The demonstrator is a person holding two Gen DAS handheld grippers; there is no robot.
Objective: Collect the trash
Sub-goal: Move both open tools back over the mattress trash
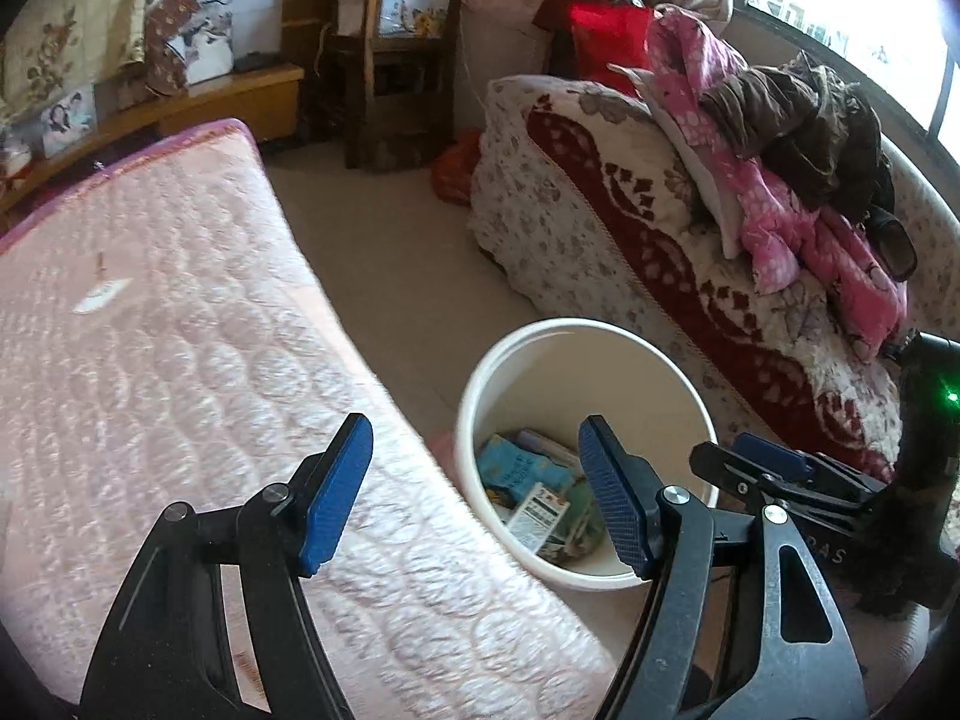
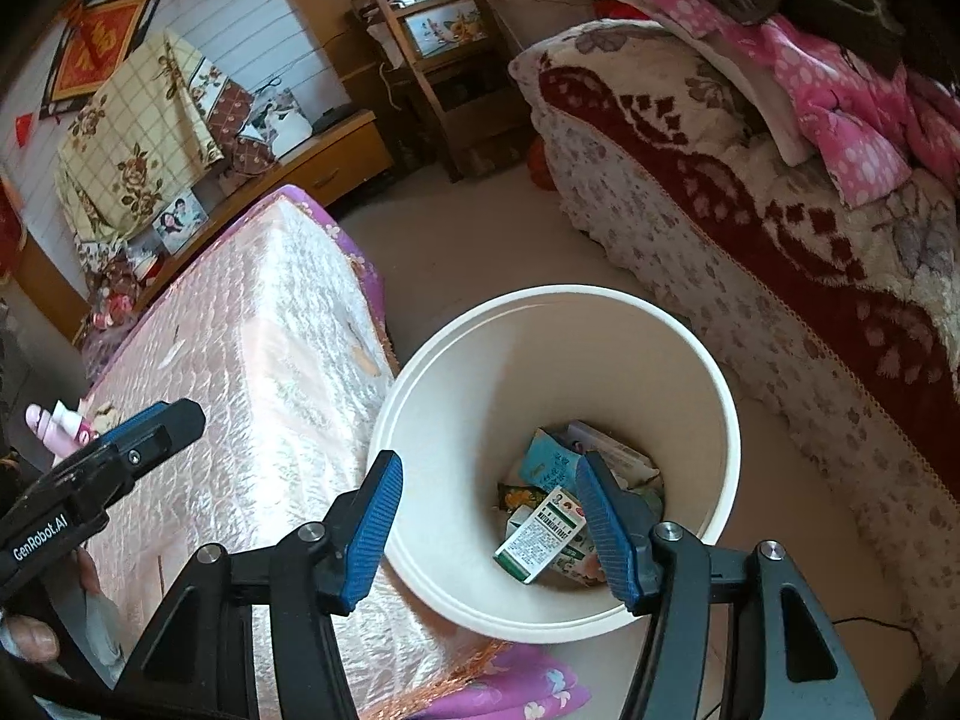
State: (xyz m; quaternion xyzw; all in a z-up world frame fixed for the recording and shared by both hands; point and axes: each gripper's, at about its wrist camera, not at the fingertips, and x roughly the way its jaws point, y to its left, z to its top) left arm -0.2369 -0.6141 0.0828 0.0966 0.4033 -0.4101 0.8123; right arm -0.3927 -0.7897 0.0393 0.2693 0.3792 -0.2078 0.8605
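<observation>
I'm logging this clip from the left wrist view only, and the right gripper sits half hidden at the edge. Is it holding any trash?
Observer: No. The right gripper stands open and empty above the white bin.
Operator: Is anything left on the mattress besides that white scrap?
Observer: Yes. A small pink and white item lies near the mattress edge, close to the left gripper. I can't tell what it is.
</observation>
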